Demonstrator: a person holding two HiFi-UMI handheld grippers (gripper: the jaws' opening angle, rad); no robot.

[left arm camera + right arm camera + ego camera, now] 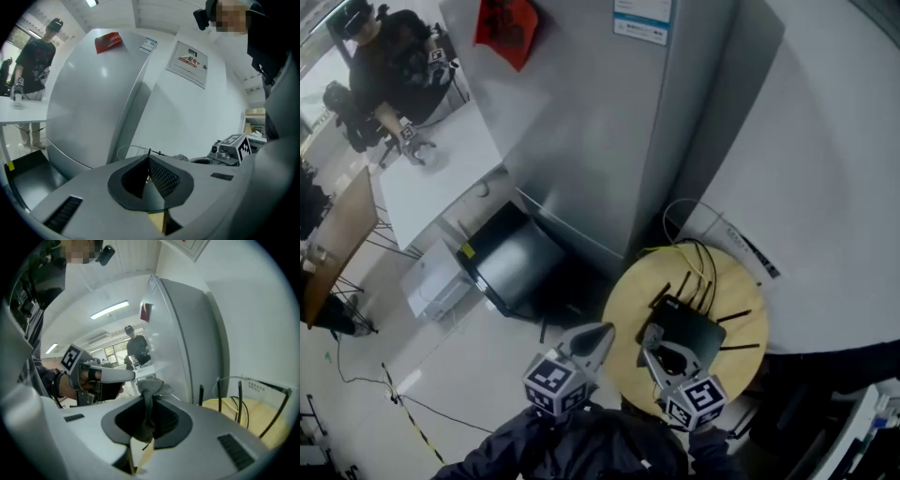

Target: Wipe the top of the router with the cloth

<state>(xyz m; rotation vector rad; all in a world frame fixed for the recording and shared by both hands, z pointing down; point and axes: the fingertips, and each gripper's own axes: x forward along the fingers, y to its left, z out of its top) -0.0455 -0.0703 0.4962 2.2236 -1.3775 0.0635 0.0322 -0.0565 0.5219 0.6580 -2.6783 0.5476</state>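
The black router (pixel 692 326) with several thin antennas lies on a small round wooden table (pixel 628 309). My right gripper (pixel 664 359) hangs over the router's near left corner, shut on a crumpled grey cloth (pixel 152 387) that sticks out past the jaw tips. In the right gripper view two antennas (pixel 201 395) stand upright just right of the right gripper (pixel 149 394). My left gripper (pixel 598 336) is held off the table's left edge, above the floor. Its jaws meet at a point with nothing between them (pixel 149 159). The router's top is hidden in both gripper views.
A tall grey cabinet (pixel 609 122) stands behind the table. A black box (pixel 516 258) sits on the floor to its left. Yellow and black cables (pixel 694 251) loop over the table's far edge. A person (pixel 389 56) works at a white table (pixel 441 178) far left.
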